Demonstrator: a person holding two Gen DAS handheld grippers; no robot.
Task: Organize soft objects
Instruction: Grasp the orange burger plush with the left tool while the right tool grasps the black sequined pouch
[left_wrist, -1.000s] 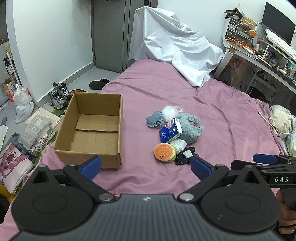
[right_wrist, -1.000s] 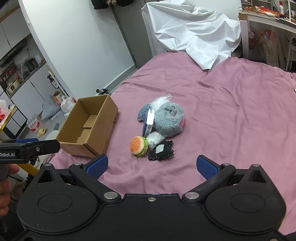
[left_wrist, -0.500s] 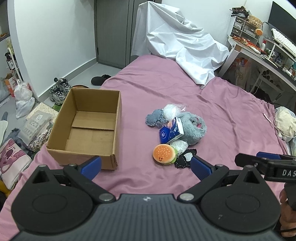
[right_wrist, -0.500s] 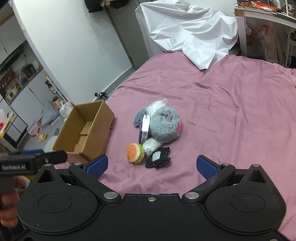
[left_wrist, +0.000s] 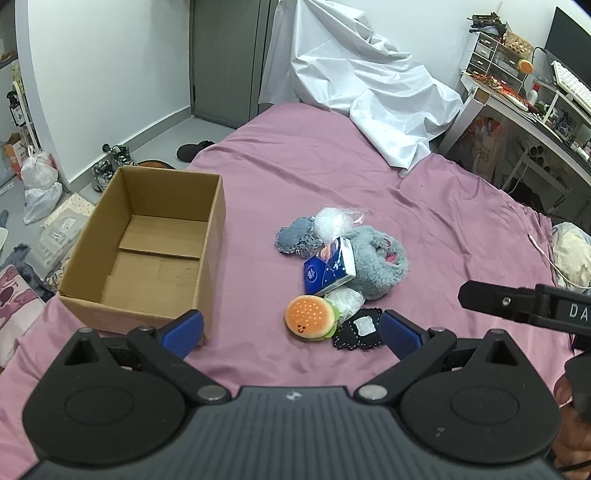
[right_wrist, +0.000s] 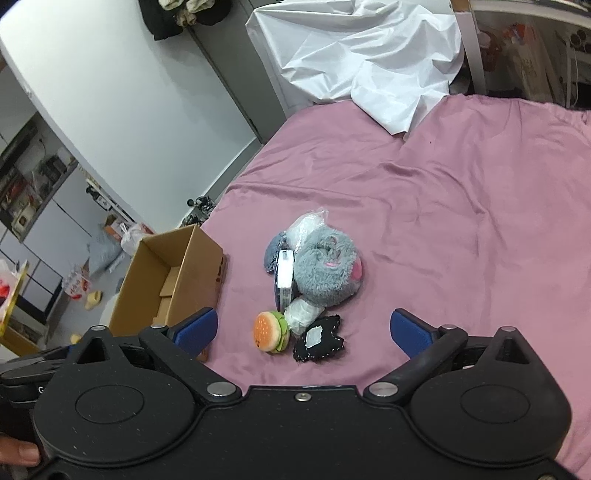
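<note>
A pile of soft things lies on the pink bed: a burger plush (left_wrist: 309, 318) (right_wrist: 269, 331), a black plush patch (left_wrist: 359, 328) (right_wrist: 318, 339), a grey fluffy plush (left_wrist: 376, 261) (right_wrist: 325, 270), a blue tissue pack (left_wrist: 328, 268) (right_wrist: 283, 278), a clear bag (left_wrist: 332, 223) and a grey-blue plush (left_wrist: 295, 238). An empty cardboard box (left_wrist: 147, 243) (right_wrist: 173, 277) stands left of the pile. My left gripper (left_wrist: 291, 332) is open, just short of the burger. My right gripper (right_wrist: 306, 328) is open above the near side of the pile.
A white sheet (left_wrist: 354, 85) is draped at the bed's far end. A desk with clutter (left_wrist: 524, 92) stands at the right. Shoes and bags (left_wrist: 40, 177) lie on the floor left of the bed. A beige bundle (left_wrist: 572, 254) sits at the bed's right edge.
Both grippers have moved forward toward the pile, which now looks larger and nearer. Both stay open. The objects have not moved.
</note>
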